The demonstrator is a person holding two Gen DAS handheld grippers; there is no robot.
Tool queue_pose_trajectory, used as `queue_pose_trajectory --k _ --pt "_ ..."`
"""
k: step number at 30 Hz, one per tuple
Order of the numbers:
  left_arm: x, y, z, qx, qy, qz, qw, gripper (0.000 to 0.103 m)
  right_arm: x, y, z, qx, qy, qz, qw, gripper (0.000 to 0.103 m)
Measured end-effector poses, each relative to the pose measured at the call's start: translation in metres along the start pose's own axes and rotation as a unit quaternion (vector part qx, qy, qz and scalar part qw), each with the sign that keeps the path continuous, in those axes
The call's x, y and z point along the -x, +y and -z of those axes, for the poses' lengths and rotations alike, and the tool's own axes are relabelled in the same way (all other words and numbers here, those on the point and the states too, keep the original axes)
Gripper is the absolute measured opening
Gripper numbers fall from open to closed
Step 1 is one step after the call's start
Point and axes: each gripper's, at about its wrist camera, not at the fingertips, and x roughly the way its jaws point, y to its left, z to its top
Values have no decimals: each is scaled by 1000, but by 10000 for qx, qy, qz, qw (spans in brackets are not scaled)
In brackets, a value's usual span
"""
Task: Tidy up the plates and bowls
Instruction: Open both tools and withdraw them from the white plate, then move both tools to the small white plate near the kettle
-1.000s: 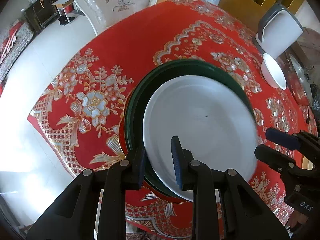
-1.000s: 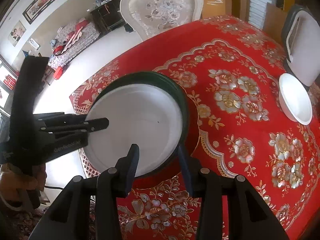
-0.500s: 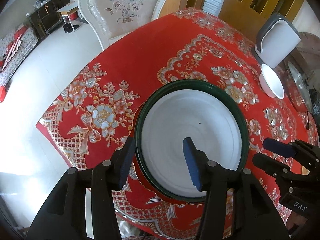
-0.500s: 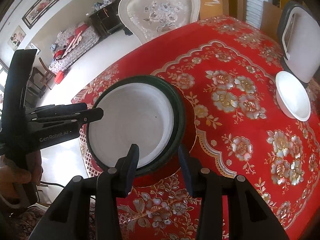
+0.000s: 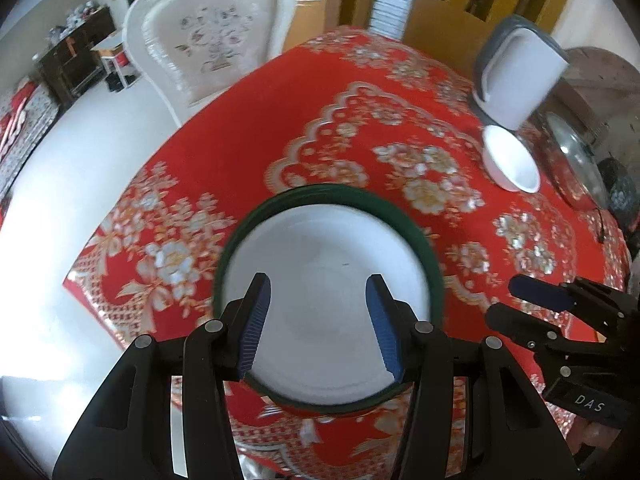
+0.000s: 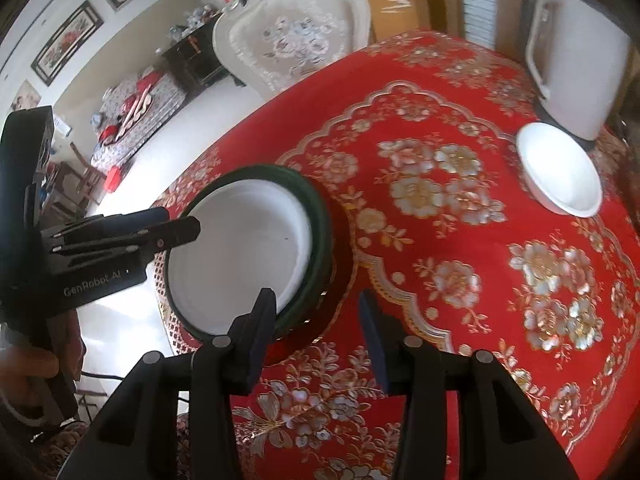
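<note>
L gripper (image 5: 318, 326) hung above the white plate (image 5: 328, 300), which sat nested in the green plate (image 5: 434, 272) near the table's front edge; jaws partly open, nothing held. R gripper (image 6: 316, 338) was just beside the stack's right rim, jaws having just widened, also empty. Next piece, the white bowl (image 6: 560, 174), lay far across the red cloth (image 6: 440, 120) to the right by a white container (image 6: 576, 76), so R was nearer w/ open room between.

Left gripper (image 5: 318, 320) pointed steeply down, jaws parted after just opening, nothing pressed between blue pads (image 5: 256, 328). Right gripper (image 6: 316, 334) angled down alongside, jaws just widened, empty. Hand (image 6: 28, 364) gripped left tool's handle.
</note>
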Motion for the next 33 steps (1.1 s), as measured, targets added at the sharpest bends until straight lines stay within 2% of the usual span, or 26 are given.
queue_pose_trajectory --k 8,20,33 --pt "-8 -64 -15 -516 2 391 9979 50 24 -43 7 -518 -221 203 9982 49" --pt "-29 -159 -40 -1256 -78 652 9899 50 61 -122 25 -1405 -572 577 9867 51" --pt "-60 -216 -74 -1321 -89 676 9889 50 77 -185 32 -1968 -798 821 9737 52"
